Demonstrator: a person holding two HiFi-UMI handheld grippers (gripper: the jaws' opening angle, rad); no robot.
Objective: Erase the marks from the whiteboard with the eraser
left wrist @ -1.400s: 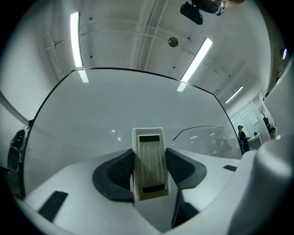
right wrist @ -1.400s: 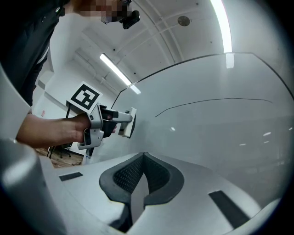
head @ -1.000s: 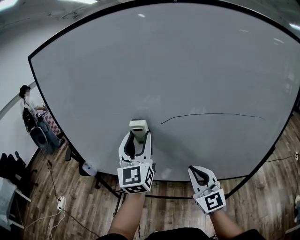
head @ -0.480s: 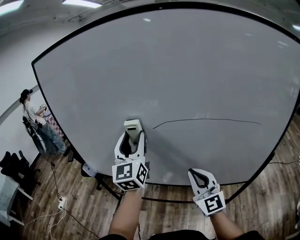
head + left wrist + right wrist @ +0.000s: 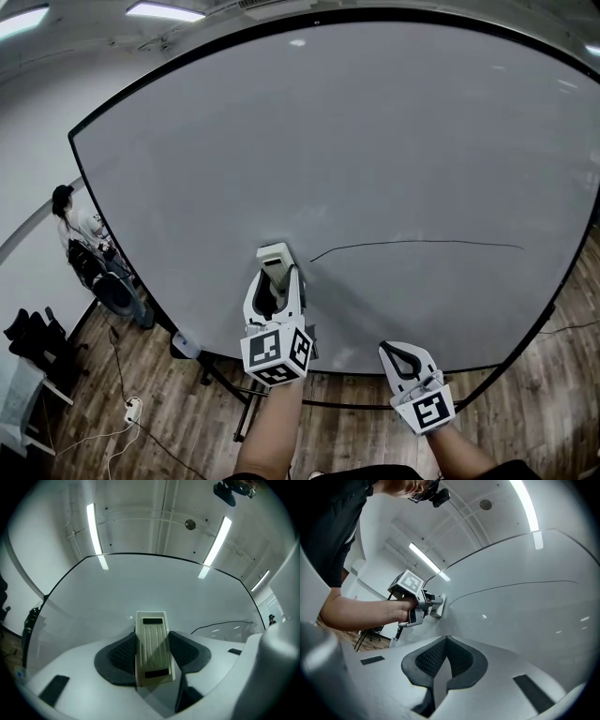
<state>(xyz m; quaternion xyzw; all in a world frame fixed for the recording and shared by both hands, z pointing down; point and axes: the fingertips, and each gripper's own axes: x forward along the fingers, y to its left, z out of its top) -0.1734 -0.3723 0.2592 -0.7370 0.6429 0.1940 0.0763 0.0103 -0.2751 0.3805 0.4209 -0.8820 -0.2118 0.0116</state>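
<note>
Left gripper [image 5: 273, 281] pinches the eraser [image 5: 151, 648] against the whiteboard [image 5: 375, 131], just left of the black line [image 5: 422, 243]; the right gripper [image 5: 446, 665] hangs low, pressed together and empty. I'd keep the pad flat and sweep rightward along the line with even pressure

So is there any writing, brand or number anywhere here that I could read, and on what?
None: no words or numbers can be read.
Whiteboard: only a drawn black line, no writing.
Eraser: two dark patches, no legible print.
Cubes on the left gripper and right gripper: black-and-white square patterns, not letters.
</note>
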